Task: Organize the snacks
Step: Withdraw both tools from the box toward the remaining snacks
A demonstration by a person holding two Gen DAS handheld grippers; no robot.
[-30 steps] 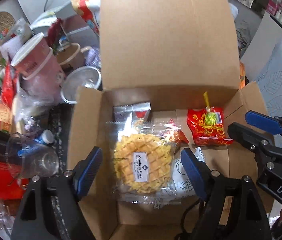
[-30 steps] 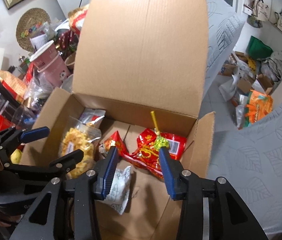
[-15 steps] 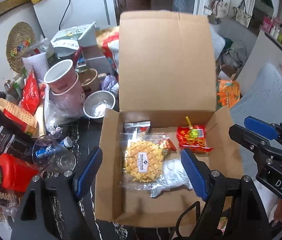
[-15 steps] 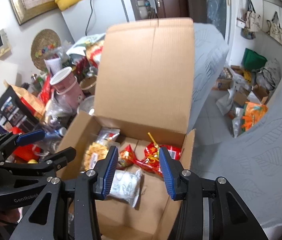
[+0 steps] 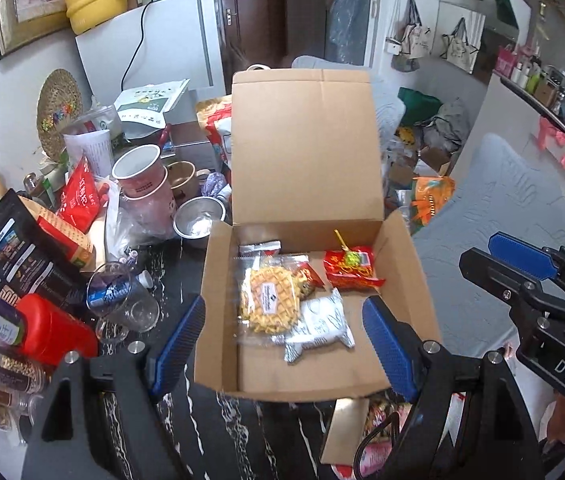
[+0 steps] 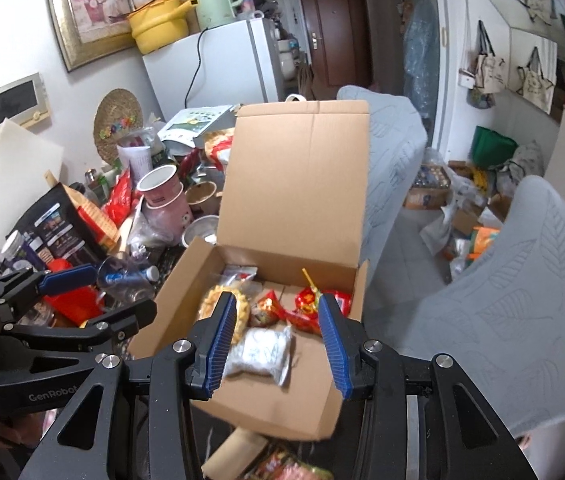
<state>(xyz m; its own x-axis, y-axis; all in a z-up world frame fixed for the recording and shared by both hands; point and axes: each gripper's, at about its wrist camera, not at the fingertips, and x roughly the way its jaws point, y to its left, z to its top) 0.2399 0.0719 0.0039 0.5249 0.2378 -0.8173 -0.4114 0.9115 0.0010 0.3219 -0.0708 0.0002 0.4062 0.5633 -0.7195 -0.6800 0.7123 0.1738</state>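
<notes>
Both the left tongs (image 5: 284,344) and the right tongs (image 6: 278,344) are hanging spread and empty above the open cardboard box (image 5: 218,320) on the dark surface (image 5: 186,412); they are doing best fetching another snack before closing it. Inside are lying one waffle pack (image 5: 269,306), one white pouch (image 5: 322,322), one red packet (image 5: 350,266), perhaps two smaller wrappers.

Matt cardboard box (image 5: 306,184), glossy wrappers (image 5: 352,270)

Snack packets (image 5: 290,300) inside cardboard box (image 5: 218,304)
</notes>
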